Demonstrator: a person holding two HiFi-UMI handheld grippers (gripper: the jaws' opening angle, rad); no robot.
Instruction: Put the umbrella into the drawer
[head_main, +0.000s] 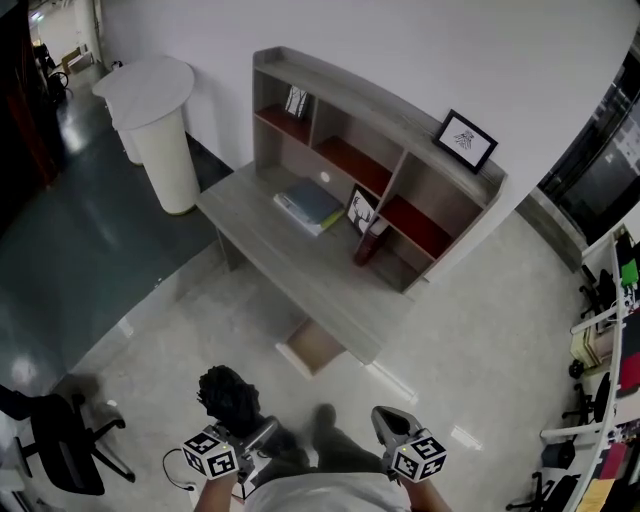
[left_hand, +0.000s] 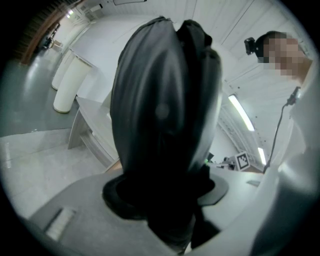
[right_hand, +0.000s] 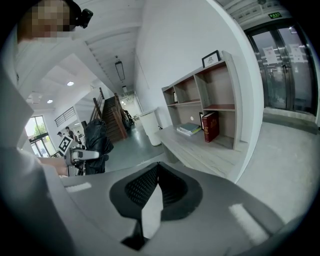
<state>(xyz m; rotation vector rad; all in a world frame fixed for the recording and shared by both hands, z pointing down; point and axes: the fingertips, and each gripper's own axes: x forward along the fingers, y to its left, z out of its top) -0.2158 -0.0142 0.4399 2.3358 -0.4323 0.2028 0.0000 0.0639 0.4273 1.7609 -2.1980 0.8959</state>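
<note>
A folded black umbrella (head_main: 228, 397) stands up from my left gripper (head_main: 252, 434), whose jaws are shut on its lower end. In the left gripper view the umbrella (left_hand: 165, 115) fills the middle and hides the gap of the left gripper (left_hand: 165, 197). The right gripper view shows the umbrella (right_hand: 96, 145) and the left gripper (right_hand: 82, 156) off to the left. My right gripper (head_main: 390, 420) is shut with nothing in it, and its pads meet at the tips (right_hand: 157, 167). The wooden drawer (head_main: 312, 347) hangs partly pulled out under the desk (head_main: 290, 265), ahead of both grippers.
The desk carries a hutch with a stack of books (head_main: 310, 205), a red book (head_main: 368, 242) and a framed picture (head_main: 465, 138). A white round pedestal table (head_main: 160, 110) stands at the far left. A black office chair (head_main: 60, 450) is at my near left, cluttered shelves (head_main: 610, 380) at right.
</note>
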